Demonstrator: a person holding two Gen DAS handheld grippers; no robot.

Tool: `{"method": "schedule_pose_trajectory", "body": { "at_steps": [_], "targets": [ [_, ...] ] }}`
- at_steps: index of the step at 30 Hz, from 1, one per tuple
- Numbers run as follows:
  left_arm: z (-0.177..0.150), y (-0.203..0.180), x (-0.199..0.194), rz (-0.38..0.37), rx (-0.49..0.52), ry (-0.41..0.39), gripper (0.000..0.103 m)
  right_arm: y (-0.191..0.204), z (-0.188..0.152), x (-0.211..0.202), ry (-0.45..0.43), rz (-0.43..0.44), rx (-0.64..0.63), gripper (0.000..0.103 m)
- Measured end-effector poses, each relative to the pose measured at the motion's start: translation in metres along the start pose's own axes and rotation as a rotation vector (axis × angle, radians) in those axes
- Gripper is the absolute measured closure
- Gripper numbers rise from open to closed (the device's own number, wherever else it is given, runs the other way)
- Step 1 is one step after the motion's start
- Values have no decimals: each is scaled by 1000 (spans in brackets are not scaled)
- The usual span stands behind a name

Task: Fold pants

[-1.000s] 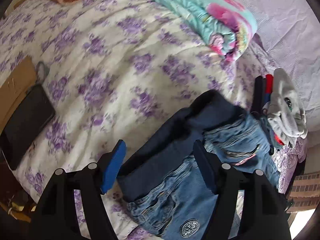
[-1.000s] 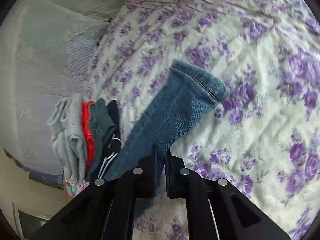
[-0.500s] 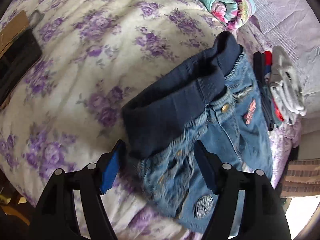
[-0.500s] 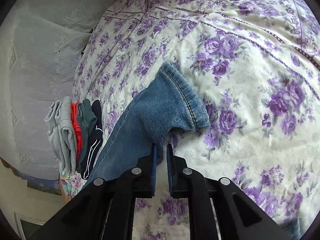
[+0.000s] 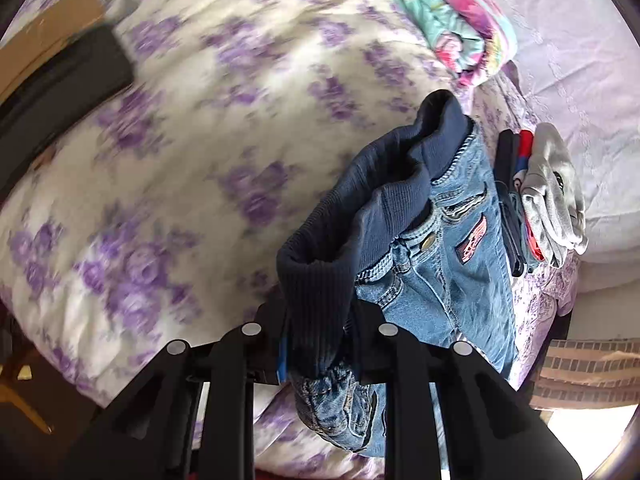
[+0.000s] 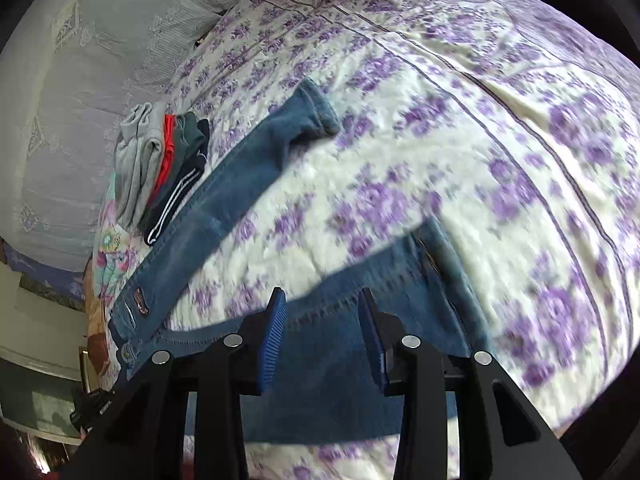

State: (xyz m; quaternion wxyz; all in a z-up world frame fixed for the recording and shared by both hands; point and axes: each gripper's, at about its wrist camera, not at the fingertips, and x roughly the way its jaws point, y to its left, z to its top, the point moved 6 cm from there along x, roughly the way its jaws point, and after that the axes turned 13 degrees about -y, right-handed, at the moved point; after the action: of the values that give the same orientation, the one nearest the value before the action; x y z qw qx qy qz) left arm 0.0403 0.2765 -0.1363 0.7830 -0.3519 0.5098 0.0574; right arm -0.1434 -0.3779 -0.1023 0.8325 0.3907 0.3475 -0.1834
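The pants are small blue jeans (image 5: 448,264) with a dark navy ribbed waistband (image 5: 360,216). My left gripper (image 5: 320,344) is shut on the waistband and holds it bunched and raised above the bed. In the right wrist view the jeans (image 6: 224,200) lie spread on the floral bedspread, one leg reaching up to its hem (image 6: 316,108), the other leg (image 6: 360,320) lying under my right gripper (image 6: 324,332). The right gripper is open and empty just above that leg.
A stack of folded clothes (image 6: 160,160), grey, red and dark, sits at the bed's edge by the jeans; it also shows in the left wrist view (image 5: 548,192). A folded teal and pink quilt (image 5: 448,12) lies at the back. A black flat object (image 5: 52,92) lies left.
My left gripper closed on the navy waistband and lifted it. My right gripper let go of the jeans leg, opened and moved over the other leg.
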Motion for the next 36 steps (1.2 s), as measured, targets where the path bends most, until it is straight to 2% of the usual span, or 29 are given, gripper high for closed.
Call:
{"method": "schedule_pose_trajectory", "body": {
  "at_steps": [4, 6, 9, 13, 18, 22, 24, 25, 26, 27, 30, 33, 35, 36],
  "targets": [
    [-5, 18, 8, -8, -68, 47, 82, -32, -30, -21, 27, -48, 92, 64],
    [-3, 18, 11, 6, -46, 52, 82, -47, -44, -16, 46, -78, 152, 64],
    [-4, 15, 14, 22, -9, 57, 82, -54, -60, -12, 28, -59, 241, 63],
    [-2, 17, 12, -3, -37, 68, 82, -51, -60, -25, -37, -52, 256, 62],
    [-4, 17, 13, -1, -28, 62, 81, -66, -77, -29, 36, -66, 314, 61],
    [-5, 20, 17, 2, -25, 63, 81, -70, -81, -18, -6, -38, 390, 59],
    [-3, 19, 20, 9, -21, 66, 81, -64, -72, -10, -39, -37, 363, 59],
    [-3, 18, 21, 15, -18, 68, 81, -59, -65, -10, -69, -30, 349, 65],
    [-3, 16, 21, 24, -12, 68, 81, -52, -55, -10, -102, -17, 327, 84],
    [-3, 15, 20, 35, -7, 65, 81, -43, -45, -13, -137, 0, 284, 93],
    [-3, 10, 17, 46, 17, 60, 81, -15, -14, -25, -222, 23, 140, 95],
    [-6, 9, 8, 5, 4, 57, 81, -10, 7, -31, -249, 22, 70, 95],
    [-11, 14, 5, -18, -26, 65, 82, -32, 8, -18, -209, -22, 95, 95],
    [-14, 19, 7, -7, -34, 70, 82, -47, 4, -5, -154, -48, 111, 95]
  ]
}}
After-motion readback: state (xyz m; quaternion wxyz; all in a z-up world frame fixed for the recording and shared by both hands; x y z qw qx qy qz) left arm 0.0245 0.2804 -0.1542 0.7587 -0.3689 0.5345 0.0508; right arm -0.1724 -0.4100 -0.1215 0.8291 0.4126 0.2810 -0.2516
